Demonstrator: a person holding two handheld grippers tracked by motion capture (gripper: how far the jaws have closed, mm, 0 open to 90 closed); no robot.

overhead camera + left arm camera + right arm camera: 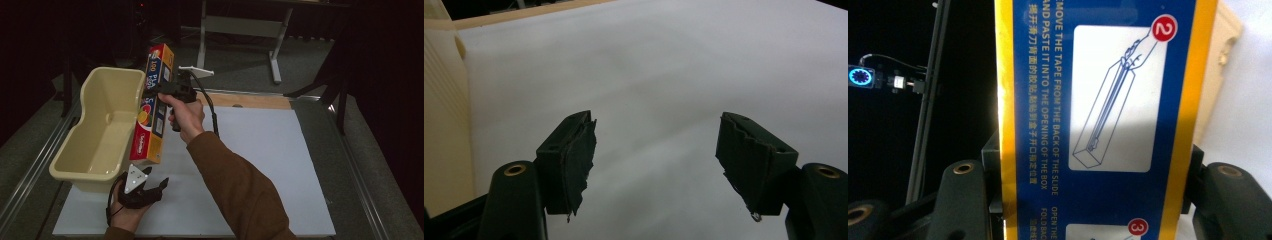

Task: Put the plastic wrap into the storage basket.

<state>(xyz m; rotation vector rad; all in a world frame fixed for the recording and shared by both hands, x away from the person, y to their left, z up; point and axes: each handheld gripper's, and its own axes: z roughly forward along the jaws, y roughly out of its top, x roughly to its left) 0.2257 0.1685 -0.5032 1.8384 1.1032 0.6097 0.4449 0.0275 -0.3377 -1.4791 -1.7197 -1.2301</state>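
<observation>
A long red, yellow and blue cling-film box (153, 105) hangs in the air beside the cream plastic tub (100, 135), tilted with one end up and far. My right gripper (161, 90) is shut on its upper half, held by a hand with a brown sleeve. Up close in the right gripper view, the box's blue instruction panel (1098, 110) sits squeezed between the two jaws. My left gripper (159, 186) rests low at the table's near left, just in front of the tub. Its jaws (656, 160) stand wide open over the bare white sheet, nothing between them.
The white sheet (260, 165) covers the table, with a wooden strip (250, 100) along its far edge. The tub's wall (444, 125) lies close on the left of the left gripper. A metal frame stand (240, 30) stands on the floor beyond the table.
</observation>
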